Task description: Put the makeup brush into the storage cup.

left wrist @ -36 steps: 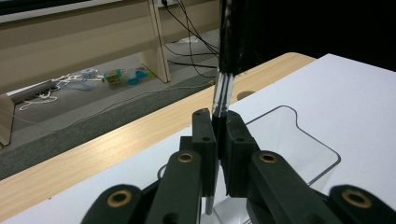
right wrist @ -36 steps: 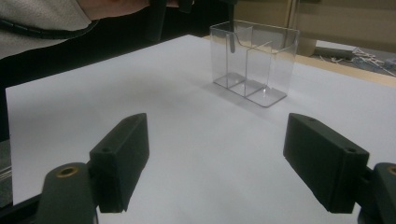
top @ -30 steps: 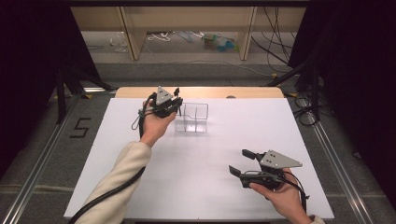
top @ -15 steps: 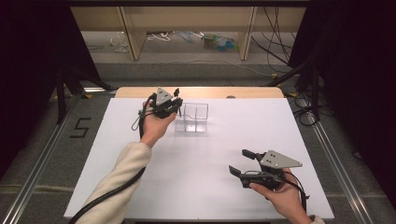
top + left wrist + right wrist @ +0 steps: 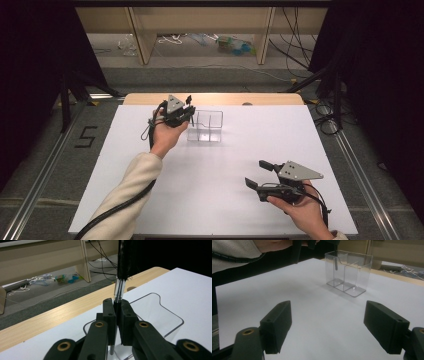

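Note:
A clear two-compartment container [image 5: 205, 126] stands on the white table top [image 5: 280, 135], toward the back left. My left gripper [image 5: 190, 112] hovers at its left compartment, shut on a thin black and silver stick [image 5: 119, 287] that stands upright. In the left gripper view the jaws [image 5: 116, 305] pinch the stick just below its silver part, over the container [image 5: 172, 315]. The stick's lower end [image 5: 336, 265] reaches down inside the container [image 5: 348, 272]. My right gripper [image 5: 255, 173] is near the front right edge, open and holding nothing; its jaws [image 5: 334, 322] face the container from afar.
A wooden strip [image 5: 215, 98] borders the table's far edge. Beyond it are pale shelf legs [image 5: 140, 35], cables and small items on the floor [image 5: 235, 44]. Metal rails [image 5: 50, 160] run along both sides of the table.

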Tool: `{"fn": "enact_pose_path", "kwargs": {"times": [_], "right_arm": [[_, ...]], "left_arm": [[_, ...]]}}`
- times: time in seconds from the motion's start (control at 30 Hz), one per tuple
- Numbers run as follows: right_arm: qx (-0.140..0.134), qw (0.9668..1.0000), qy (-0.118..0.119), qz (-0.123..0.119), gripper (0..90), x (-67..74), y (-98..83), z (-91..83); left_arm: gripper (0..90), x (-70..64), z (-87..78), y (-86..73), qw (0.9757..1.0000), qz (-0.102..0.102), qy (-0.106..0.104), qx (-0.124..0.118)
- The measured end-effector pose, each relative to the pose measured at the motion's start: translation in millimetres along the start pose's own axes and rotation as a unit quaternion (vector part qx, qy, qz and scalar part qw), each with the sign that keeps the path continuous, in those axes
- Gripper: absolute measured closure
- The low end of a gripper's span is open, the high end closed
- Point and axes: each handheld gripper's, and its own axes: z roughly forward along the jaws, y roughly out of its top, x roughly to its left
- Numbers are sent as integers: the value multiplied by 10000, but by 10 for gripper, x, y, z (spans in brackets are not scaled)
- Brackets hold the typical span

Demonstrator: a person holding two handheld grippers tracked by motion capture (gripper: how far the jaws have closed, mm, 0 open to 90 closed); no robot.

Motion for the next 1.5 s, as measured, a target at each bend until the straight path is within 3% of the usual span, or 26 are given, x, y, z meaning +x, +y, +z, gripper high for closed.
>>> {"fn": "enact_pose_path", "kwargs": {"times": [0.83, 0.9, 0.97, 1.07, 1.13, 1.23, 1.3, 1.33, 1.4, 1.5], "right_arm": [[-64, 10000, 48, 46, 237, 7, -8, 20], [-53, 10000, -18, -51, 237, -2, -5, 15], [-67, 10000, 51, 47, 237, 7, -9, 21], [-79, 9999, -28, -88, 237, -7, -4, 16], [-13, 10000, 11, 16, 237, 6, -6, 13], [-75, 9999, -26, -88, 237, -6, -5, 17], [-16, 10000, -2, 4, 237, 5, -5, 12], [-74, 9999, -27, -85, 236, -6, -4, 15], [-40, 10000, 27, 12, 236, 4, -5, 12], [20, 10000, 16, 13, 235, 2, -3, 1]], "left_arm": [[854, 5, 7, -16, 10000, -42, -29, 53], [854, 5, 5, -14, 10000, -43, -25, 59], [854, 6, 4, -14, 10000, -65, -23, 56], [854, 10, 1, -15, 10000, -71, -20, 57], [854, 11, 1, -15, 9999, -81, -30, 60], [854, 13, 0, -16, 9999, -89, -48, 78], [852, 14, -5, -15, 9998, -162, -85, 107], [844, 27, -22, -7, 9993, -276, -135, 193], [661, 23, -59, 9, 9987, -438, -159, 225], [369, 33, -169, 28, 9986, -362, -127, 369]]}}
